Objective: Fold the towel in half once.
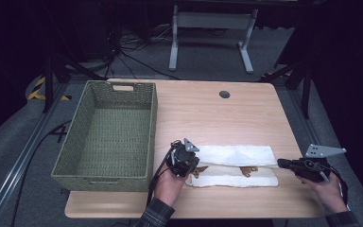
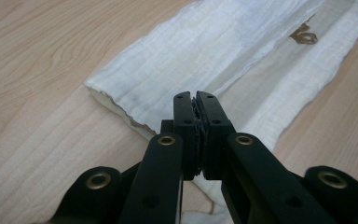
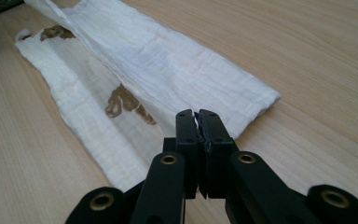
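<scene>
In the lower centre of the high view the cloth (image 1: 236,164) lay folded on the table (image 1: 208,111), the left gripper (image 1: 192,166) and right gripper (image 1: 280,163) pinching its two ends, with the basket (image 1: 108,135) at upper left.

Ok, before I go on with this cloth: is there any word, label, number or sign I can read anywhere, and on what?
None can be read.
White cloth: brown marks on it, a printed figure rather than letters.
Wicker basket: no tag.
Left hand-held gripper and right hand-held gripper: black jaws bear no lettering.
Floor: a dark painted mark beside the basket, too unclear to read.
</scene>
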Demonstrator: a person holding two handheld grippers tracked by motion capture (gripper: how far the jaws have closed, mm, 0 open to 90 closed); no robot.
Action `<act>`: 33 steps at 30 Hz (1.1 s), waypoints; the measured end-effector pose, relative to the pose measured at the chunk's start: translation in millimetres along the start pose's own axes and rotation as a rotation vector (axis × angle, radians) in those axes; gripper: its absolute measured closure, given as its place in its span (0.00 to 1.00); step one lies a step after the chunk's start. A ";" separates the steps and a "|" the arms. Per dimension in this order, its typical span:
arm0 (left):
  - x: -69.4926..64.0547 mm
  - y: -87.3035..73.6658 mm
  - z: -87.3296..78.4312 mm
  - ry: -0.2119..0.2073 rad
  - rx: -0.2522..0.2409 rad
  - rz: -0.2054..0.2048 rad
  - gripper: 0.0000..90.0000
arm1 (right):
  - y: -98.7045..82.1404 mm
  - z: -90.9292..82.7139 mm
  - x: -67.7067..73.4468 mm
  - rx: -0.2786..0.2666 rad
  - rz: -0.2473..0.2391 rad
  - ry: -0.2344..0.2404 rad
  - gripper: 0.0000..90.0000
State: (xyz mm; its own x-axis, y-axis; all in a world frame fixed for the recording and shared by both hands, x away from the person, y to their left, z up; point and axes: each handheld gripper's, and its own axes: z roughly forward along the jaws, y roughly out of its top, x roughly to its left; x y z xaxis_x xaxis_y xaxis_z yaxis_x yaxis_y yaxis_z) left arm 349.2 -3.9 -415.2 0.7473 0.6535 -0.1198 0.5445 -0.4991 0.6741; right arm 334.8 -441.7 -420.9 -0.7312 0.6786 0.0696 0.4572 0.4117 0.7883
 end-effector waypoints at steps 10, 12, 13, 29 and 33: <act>-5.7 -12.8 -7.7 -0.016 0.031 0.023 0.97 | -13.7 -3.3 13.8 0.026 0.006 0.042 0.97; -5.4 -16.1 -7.7 -0.023 0.027 0.023 0.97 | -15.2 -3.7 16.0 0.033 0.009 0.053 0.97; -5.2 -17.5 -7.3 -0.025 0.038 0.017 0.97 | -16.4 -3.2 16.4 0.037 0.006 0.055 0.97; -4.9 -26.4 -4.3 -0.054 0.058 0.021 0.80 | -26.1 -1.8 19.7 0.083 0.013 0.087 0.84; -4.5 -23.0 -3.2 -0.049 0.043 0.020 0.75 | -22.4 -0.8 18.6 0.077 0.006 0.077 0.82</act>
State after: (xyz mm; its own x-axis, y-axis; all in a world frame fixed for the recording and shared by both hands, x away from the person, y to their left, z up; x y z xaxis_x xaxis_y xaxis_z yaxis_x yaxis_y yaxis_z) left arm 332.1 6.5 -427.8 0.7753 0.6152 -0.1431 0.5446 -0.5364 0.6447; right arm 310.5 -438.8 -436.7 -0.7640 0.6334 0.1232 0.4967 0.4553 0.7389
